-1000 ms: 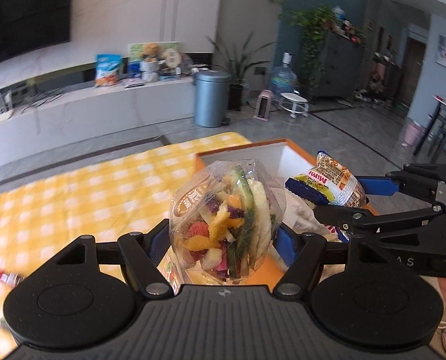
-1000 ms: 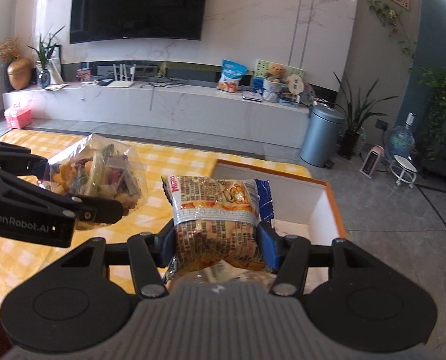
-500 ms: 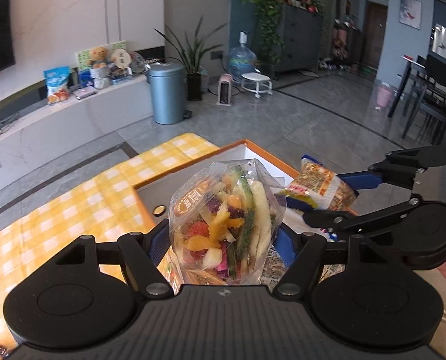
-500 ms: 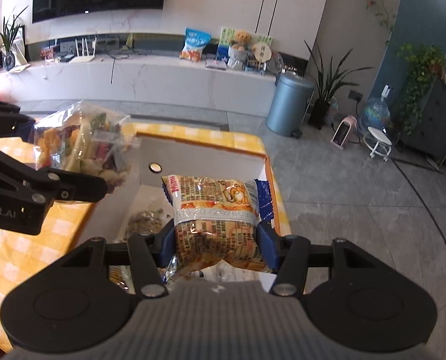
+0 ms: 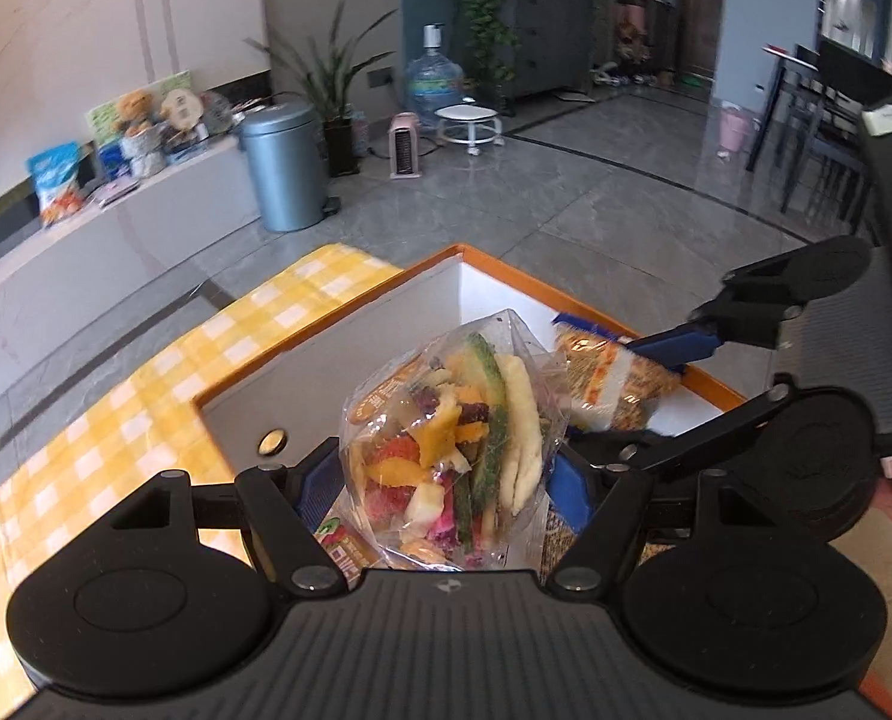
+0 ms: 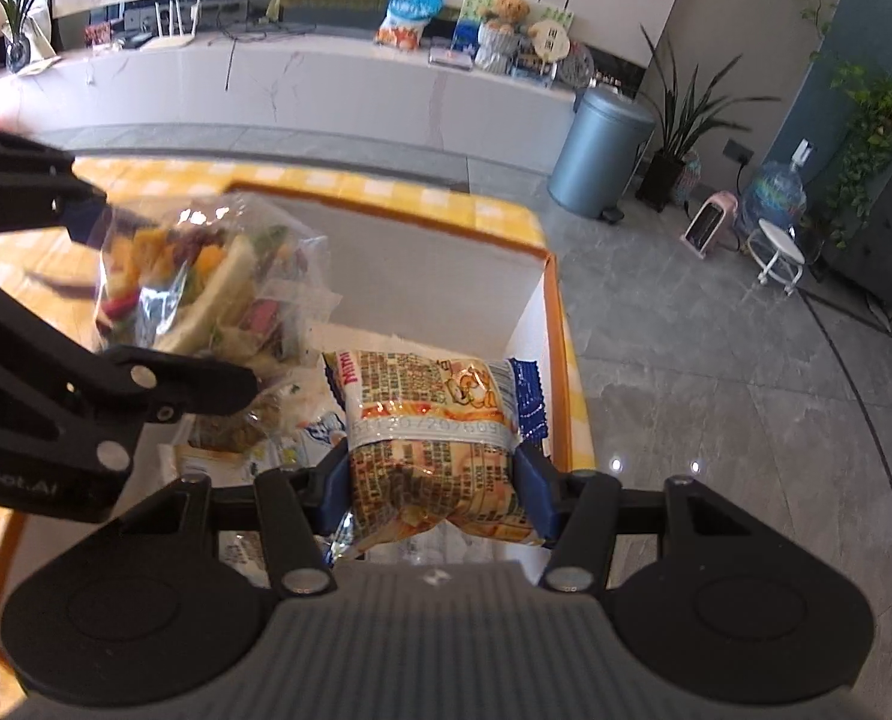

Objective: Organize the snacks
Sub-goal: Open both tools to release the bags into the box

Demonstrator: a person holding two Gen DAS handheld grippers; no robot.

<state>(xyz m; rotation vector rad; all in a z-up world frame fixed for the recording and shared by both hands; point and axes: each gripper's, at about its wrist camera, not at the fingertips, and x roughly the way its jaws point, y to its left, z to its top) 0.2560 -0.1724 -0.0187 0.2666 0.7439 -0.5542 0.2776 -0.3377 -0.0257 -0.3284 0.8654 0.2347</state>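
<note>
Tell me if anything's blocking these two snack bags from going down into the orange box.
Nothing visible blocks them. The dried fruit bag and the orange snack packet hang over the open orange box, which has no lid. Packets already lie on its bottom.

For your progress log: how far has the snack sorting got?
Done: some packets already lie in the orange-rimmed box. In hand: the left gripper holds a clear bag of dried fruit and vegetable chips and the right gripper an orange snack packet, both over the box. Left: releasing both.
</note>
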